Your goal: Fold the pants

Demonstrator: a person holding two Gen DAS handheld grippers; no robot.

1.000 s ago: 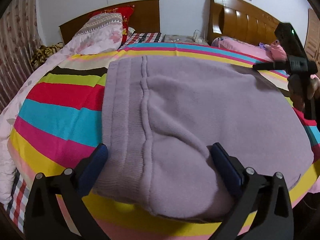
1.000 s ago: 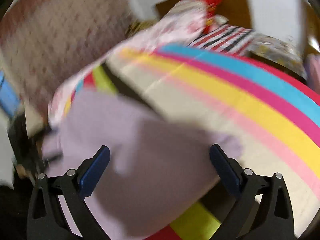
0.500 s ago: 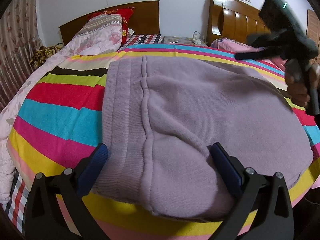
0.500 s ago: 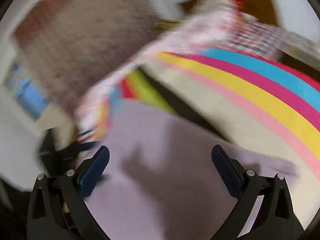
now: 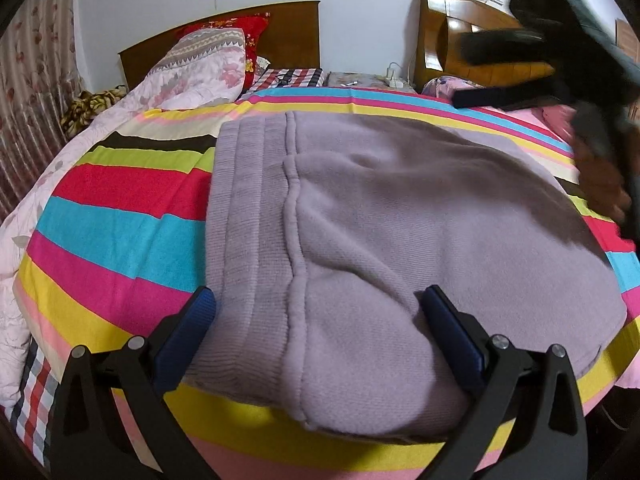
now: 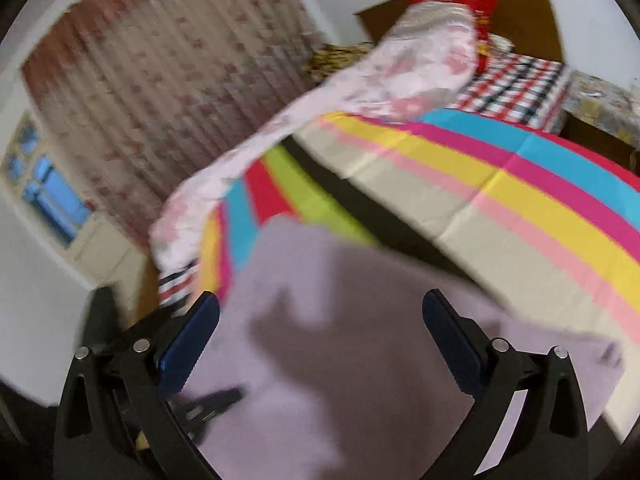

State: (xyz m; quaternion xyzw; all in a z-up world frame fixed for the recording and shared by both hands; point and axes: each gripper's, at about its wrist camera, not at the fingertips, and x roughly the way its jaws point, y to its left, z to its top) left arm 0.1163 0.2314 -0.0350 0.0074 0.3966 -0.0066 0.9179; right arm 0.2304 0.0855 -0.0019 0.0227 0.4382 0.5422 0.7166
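Observation:
Lilac knit pants [image 5: 400,232] lie folded flat on the striped bedspread [image 5: 120,216], ribbed waistband to the left. My left gripper [image 5: 316,328] is open, its blue pads straddling the near fold of the pants without pinching it. In the left wrist view my right gripper [image 5: 516,64] hovers blurred above the far right of the pants, held by a hand [image 5: 600,176]. The right wrist view is blurred: my right gripper [image 6: 320,340] is open above the pants [image 6: 340,340], casting its shadow on them, with nothing between its fingers.
A floral quilt [image 5: 192,76] and red pillow [image 5: 236,28] lie at the head of the bed. Wooden headboards [image 5: 460,28] stand against the white wall. Patterned curtains [image 6: 160,80] hang to the left. The bed's near edge is just below the left gripper.
My right gripper has risen and swung up over the pants, its view tilting toward the curtains. The left gripper and the pants have stayed put.

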